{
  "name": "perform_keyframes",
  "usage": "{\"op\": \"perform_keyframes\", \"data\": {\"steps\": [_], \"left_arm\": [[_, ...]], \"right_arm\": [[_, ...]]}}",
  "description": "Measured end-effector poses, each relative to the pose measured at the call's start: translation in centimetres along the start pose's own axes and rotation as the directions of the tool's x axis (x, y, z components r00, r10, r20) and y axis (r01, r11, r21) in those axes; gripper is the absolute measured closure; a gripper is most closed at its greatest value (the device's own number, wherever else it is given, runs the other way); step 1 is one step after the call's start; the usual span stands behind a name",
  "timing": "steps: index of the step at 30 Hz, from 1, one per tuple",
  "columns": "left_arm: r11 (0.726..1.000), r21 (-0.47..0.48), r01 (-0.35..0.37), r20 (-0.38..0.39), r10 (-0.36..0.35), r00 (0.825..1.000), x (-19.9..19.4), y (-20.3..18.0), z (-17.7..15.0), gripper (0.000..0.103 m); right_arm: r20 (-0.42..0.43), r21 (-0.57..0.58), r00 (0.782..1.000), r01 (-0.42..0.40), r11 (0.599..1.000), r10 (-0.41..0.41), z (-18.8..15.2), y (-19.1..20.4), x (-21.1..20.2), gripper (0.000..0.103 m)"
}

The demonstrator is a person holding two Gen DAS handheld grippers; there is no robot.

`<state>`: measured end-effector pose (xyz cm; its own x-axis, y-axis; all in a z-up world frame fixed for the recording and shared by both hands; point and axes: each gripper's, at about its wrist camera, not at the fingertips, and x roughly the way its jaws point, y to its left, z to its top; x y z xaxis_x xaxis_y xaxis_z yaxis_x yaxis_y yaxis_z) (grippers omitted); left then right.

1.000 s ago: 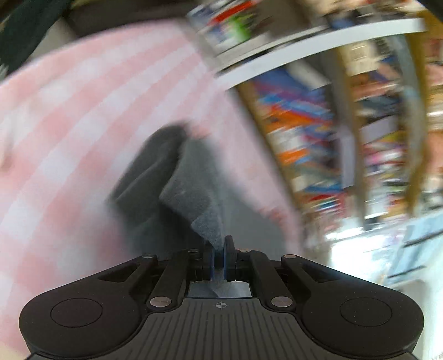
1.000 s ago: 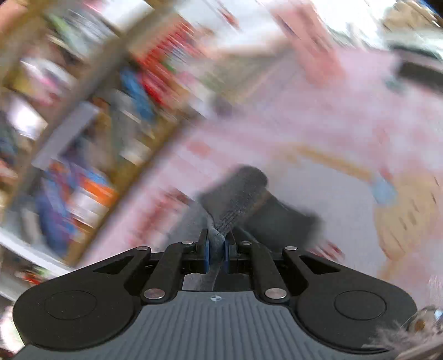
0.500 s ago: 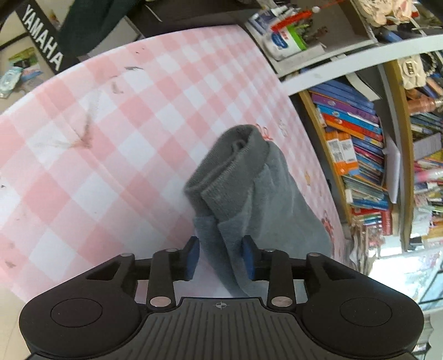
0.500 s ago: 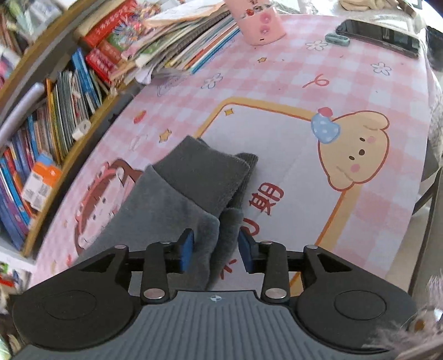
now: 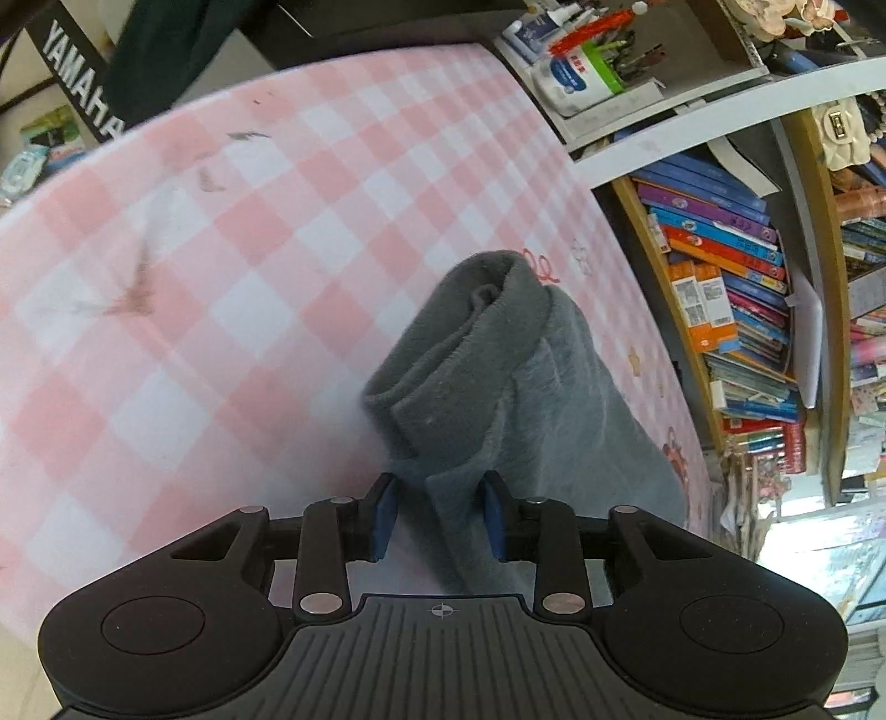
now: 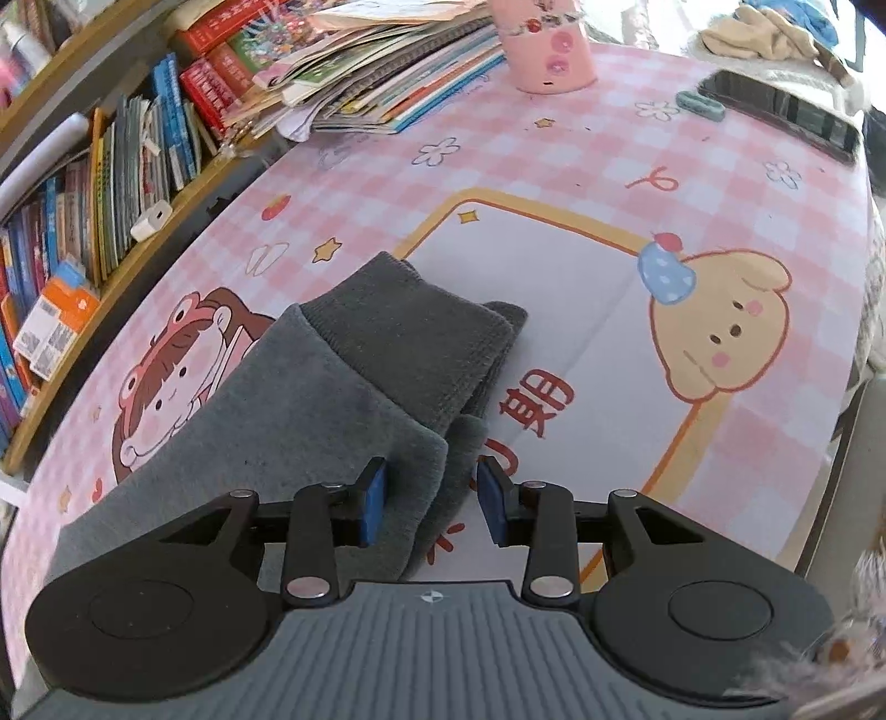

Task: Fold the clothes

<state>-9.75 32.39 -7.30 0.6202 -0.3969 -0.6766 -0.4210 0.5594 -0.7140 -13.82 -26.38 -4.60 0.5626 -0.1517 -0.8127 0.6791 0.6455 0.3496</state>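
A grey fleece garment with ribbed cuffs (image 6: 310, 399) lies folded on the pink-and-white checked tablecloth with cartoon prints (image 6: 637, 183), and each gripper sits over one end of it. In the right wrist view the black two-finger right gripper (image 6: 431, 501) stands with its blue pads parted and closing; the doubled edge of the cloth runs up between them toward 12 o'clock, close against the left pad and clear of the right one, so nothing is pinched. The darker ribbed cuff lies on top of the lighter body of the garment at about 11 o'clock from the fingers, laid over as a fold would leave it. In the left wrist view the black two-finger left gripper (image 5: 440, 515) is also parted and closing, with a corner of the same cloth between its pads and a gap on both sides; the garment (image 5: 498, 399) rolls away toward 1 o'clock, its cuff curled at the far end. My reading is that both ends are set down where the fold wants them, and the narrowing jaws suggest a fresh pinch for a further fold. A stack of paper workbooks (image 6: 382, 61) and a pink cylindrical cup (image 6: 545, 47) sit at 12 o'clock, well apart, leaving the cloth room to lie flat
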Motion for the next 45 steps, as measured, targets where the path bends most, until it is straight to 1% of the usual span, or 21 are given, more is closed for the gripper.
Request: {"op": "perform_keyframes", "data": {"steps": [1, 2, 5, 7, 9, 11, 12, 14, 15, 17, 18, 20, 23, 32, 33, 34, 36, 41, 42, 44, 45], "left_arm": [[1.0, -0.005, 0.014, -0.007, -0.014, 1.0, 0.3, 0.0, 0.1, 0.087], [0.999, -0.008, 0.032, -0.012, -0.032, 0.999, 0.7, -0.1, 0.3, 0.091], [0.997, 0.005, 0.073, 0.002, -0.073, 0.997, 1.2, -0.9, 1.0, 0.094], [0.991, 0.055, 0.122, 0.046, -0.124, 0.991, 0.7, -2.3, 1.8, 0.094], [0.971, 0.147, 0.19, 0.105, -0.206, 0.973, -0.4, -4.3, 2.4, 0.095], [0.937, 0.245, 0.251, 0.156, -0.293, 0.943, -1.9, -6.1, 2.7, 0.095], [0.925, 0.267, 0.27, 0.18, -0.323, 0.929, -2.5, -6.4, 2.9, 0.095], [0.928, 0.237, 0.288, 0.232, -0.341, 0.911, -3.3, -5.2, 3.4, 0.095], [0.94, 0.203, 0.275, 0.253, -0.322, 0.912, -3.4, -4.3, 3.6, 0.095], [0.981, 0.091, 0.171, 0.25, -0.189, 0.95, -2.7, -1.4, 4.1, 0.095], [0.991, 0.049, 0.123, 0.241, -0.131, 0.962, -2.3, -0.3, 4.2, 0.095], [0.998, 0.004, 0.067, 0.229, -0.066, 0.971, -2.0, 1.2, 4.0, 0.094], [0.996, -0.028, 0.081, 0.234, -0.073, 0.969, -2.2, 1.8, 3.5, 0.09], [0.999, -0.03, 0.021, 0.212, -0.014, 0.977, -1.3, 2.0, 3.4, 0.069], [0.999, -0.031, 0.018, 0.207, -0.012, 0.978, -1.1, 2.0, 3.4, 0.069], [0.999, -0.028, 0.015, 0.202, -0.009, 0.979, -1.0, 2.0, 3.4, 0.069], [1.0, -0.019, 0.01, 0.195, -0.006, 0.981, -0.8, 1.8, 3.4, 0.068], [1.0, -0.015, 0.014, 0.193, -0.011, 0.981, -0.6, 1.6, 3.4, 0.066], [1.0, -0.016, 0.016, 0.193, -0.013, 0.981, -0.5, 1.6, 3.4, 0.066], [1.0, -0.012, 0.018, 0.191, -0.015, 0.981, -0.2, 1.4, 3.4, 0.065], [1.0, -0.008, 0.017, 0.19, -0.015, 0.982, -0.2, 1.2, 3.4, 0.065]], "right_arm": [[-0.006, -0.007, 1.0, -0.005, 1.0, 0.005, 0.0, 0.2, 0.2, 0.079], [-0.008, -0.014, 1.0, -0.008, 1.0, 0.008, 0.0, 0.4, 0.3, 0.08], [-0.001, -0.046, 1.0, -0.008, 0.999, 0.008, -0.2, 1.2, 0.6, 0.082], [-0.002, -0.059, 1.0, -0.013, 0.998, 0.013, -0.3, 1.8, 0.9, 0.083], [-0.011, -0.067, 0.999, -0.032, 0.997, 0.031, -0.4, 2.5, 1.2, 0.085], [-0.021, -0.075, 0.998, -0.053, 0.996, 0.052, -0.6, 3.2, 1.5, 0.086], [-0.029, -0.081, 0.997, -0.067, 0.994, 0.065, -0.7, 3.7, 1.7, 0.086], [-0.048, -0.097, 0.994, -0.103, 0.99, 0.099, -1.3, 4.7, 1.8, 0.086], [-0.055, -0.105, 0.992, -0.119, 0.987, 0.113, -1.6, 5.1, 1.9, 0.086], [-0.059, -0.119, 0.989, -0.142, 0.983, 0.136, -2.2, 5.7, 1.9, 0.086], [-0.06, -0.125, 0.988, -0.148, 0.981, 0.142, -2.4, 5.9, 2.0, 0.086], [-0.062, -0.132, 0.988, -0.149, 0.98, 0.142, -2.3, 6.1, 2.0, 0.086], [-0.062, -0.118, 0.989, -0.138, 0.983, 0.131, -1.7, 6.1, 2.1, 0.082], [-0.056, -0.106, 0.994, -0.101, 0.989, 0.095, -0.1, 7.1, 3.4, 0.076], [-0.059, -0.113, 0.994, -0.103, 0.988, 0.096, 0.0, 7.3, 3.5, 0.078], [-0.065, -0.126, 0.993, -0.107, 0.986, 0.1, 0.0, 7.5, 3.5, 0.086], [-0.044, -0.141, 0.99, -0.136, 0.981, 0.131, 0.1, 7.8, 2.6, 0.091], [0.079, -0.202, 0.966, -0.226, 0.953, 0.246, -0.2, 8.4, -1.0, 0.092], [0.086, -0.209, 0.968, -0.214, 0.954, 0.235, -0.4, 8.4, -0.9, 0.092], [0.03, -0.205, 0.989, -0.138, 0.969, 0.147, -0.5, 8.0, 0.8, 0.088], [0.01, -0.192, 0.993, -0.113, 0.975, 0.117, -0.6, 7.7, 1.4, 0.082]]}}
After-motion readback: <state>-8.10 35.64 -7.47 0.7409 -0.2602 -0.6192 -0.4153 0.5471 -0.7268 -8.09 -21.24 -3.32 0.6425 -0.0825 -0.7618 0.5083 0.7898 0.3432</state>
